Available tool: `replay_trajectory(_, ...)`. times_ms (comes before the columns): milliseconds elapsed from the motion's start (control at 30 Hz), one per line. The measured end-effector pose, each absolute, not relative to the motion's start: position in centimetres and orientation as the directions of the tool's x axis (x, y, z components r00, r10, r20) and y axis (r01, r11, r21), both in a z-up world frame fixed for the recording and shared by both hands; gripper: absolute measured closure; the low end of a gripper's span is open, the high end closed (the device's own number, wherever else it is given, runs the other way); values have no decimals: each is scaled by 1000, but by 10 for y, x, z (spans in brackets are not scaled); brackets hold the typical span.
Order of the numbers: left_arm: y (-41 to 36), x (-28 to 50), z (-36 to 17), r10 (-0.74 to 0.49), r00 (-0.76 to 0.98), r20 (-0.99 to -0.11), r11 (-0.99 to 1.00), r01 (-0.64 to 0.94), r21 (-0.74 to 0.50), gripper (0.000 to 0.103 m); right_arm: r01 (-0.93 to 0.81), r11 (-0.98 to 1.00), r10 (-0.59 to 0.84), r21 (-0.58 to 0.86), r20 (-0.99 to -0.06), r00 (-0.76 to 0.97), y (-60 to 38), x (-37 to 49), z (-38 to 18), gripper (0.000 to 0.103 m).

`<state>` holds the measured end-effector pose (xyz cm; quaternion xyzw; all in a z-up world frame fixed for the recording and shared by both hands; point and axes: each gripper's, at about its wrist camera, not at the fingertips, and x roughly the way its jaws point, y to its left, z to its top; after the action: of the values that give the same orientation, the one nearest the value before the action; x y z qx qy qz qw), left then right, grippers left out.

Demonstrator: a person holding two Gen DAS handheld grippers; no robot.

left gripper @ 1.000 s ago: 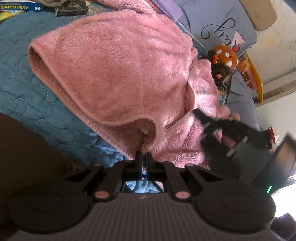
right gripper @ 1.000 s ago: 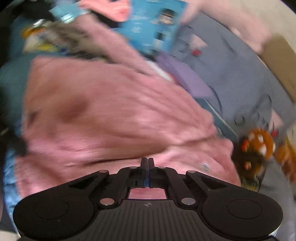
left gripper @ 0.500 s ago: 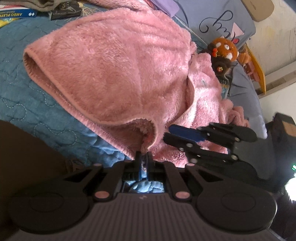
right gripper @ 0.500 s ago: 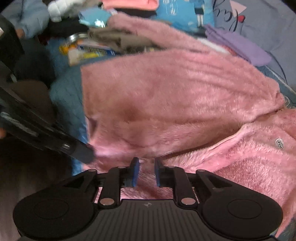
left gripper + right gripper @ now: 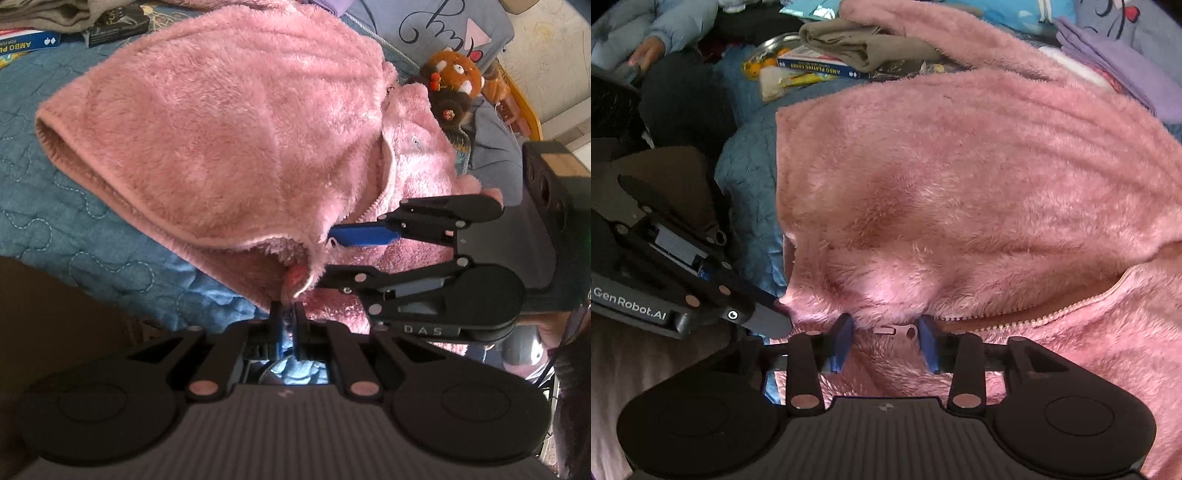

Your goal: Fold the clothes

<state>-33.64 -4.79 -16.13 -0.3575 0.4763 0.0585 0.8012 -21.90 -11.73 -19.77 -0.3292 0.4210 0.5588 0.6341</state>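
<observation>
A fluffy pink fleece jacket (image 5: 236,140) lies folded over on a blue quilt (image 5: 74,229). My left gripper (image 5: 286,314) is shut on the jacket's near hem corner; in the right wrist view its fingertip (image 5: 768,321) pinches that same corner. My right gripper (image 5: 328,258) reaches in from the right, just beside the left one. In its own view the right gripper (image 5: 886,332) has its jaws opening, blue pads (image 5: 844,332) apart. Fleece and the zipper pull (image 5: 894,328) sit between them, unpressed. The zipper (image 5: 1034,317) runs off to the right.
An orange stuffed toy (image 5: 454,81) and a grey pillow (image 5: 454,26) lie beyond the jacket. A playing-card box (image 5: 820,66), an olive folded cloth (image 5: 849,44) and purple fabric (image 5: 1126,70) crowd the far side. A person's hand (image 5: 642,55) rests at upper left.
The right gripper tilted down and came in close beside the left one at the hem, and its jaws went from shut to apart. The left gripper kept its pinch.
</observation>
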Motion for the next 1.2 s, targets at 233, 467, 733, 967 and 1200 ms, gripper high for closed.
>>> replay_trajectory(233,-50,-333,-162,-241,533,-811,745,-433,-507,98,-978,191,422,-82,-893,157,-127,-243,-185,91)
replay_trajectory(467,-51,-332,-162,-236,531,-814,751,-432,-500,98,-965,205,421,-166,-875,240,-131,-263,-194,93)
replay_trajectory(733,-53,-331,-162,-234,529,-816,753,-432,-496,98,-923,359,491,-140,-813,314,-137,-267,-199,94)
replay_trajectory(967,-55,-330,-163,-227,524,-821,760,-431,-486,98,-909,232,468,-346,-780,417,-127,-297,-206,100)
replay_trajectory(1200,-57,-327,-163,-213,512,-832,769,-437,-466,103,-822,85,422,-562,-727,541,-126,-307,-215,102)
